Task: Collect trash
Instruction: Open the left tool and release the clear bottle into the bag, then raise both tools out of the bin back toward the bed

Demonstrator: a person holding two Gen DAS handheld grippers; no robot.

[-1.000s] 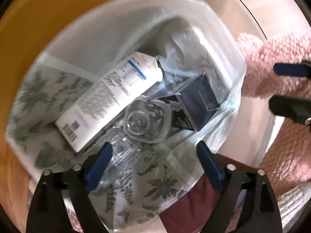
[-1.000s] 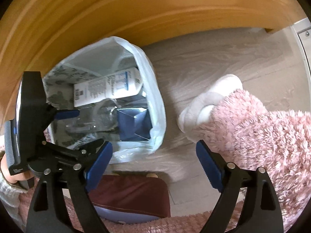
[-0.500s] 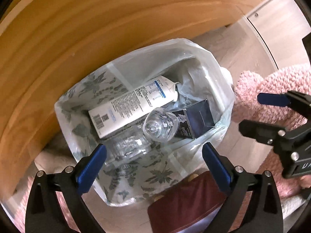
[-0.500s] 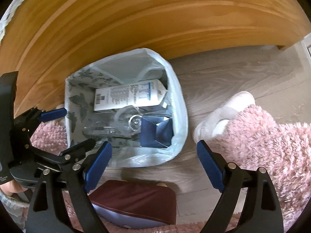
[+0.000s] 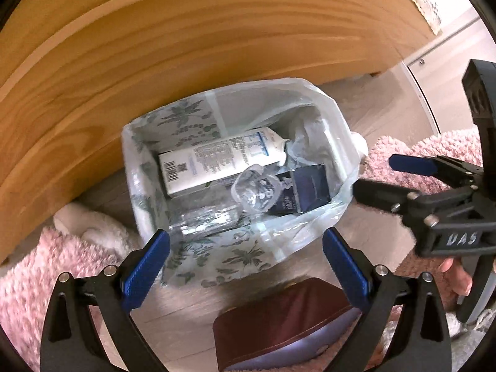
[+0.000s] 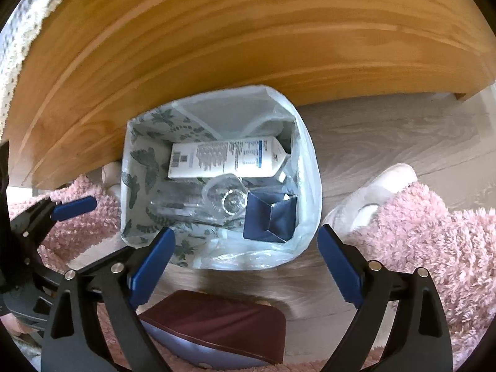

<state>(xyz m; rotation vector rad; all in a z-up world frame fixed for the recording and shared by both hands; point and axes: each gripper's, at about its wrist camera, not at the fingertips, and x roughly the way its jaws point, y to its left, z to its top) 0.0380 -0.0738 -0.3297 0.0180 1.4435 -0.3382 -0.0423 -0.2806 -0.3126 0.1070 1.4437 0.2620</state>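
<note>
Below your left gripper (image 5: 245,260) and right gripper (image 6: 245,257), both with jaws released and empty, the leaf-printed trash bag (image 5: 217,257) holds a white carton (image 5: 217,161), clear bottle (image 5: 210,220) and dark box (image 5: 307,189), standing on grey wood floor (image 6: 387,130) against a wooden panel (image 5: 186,37).
</note>
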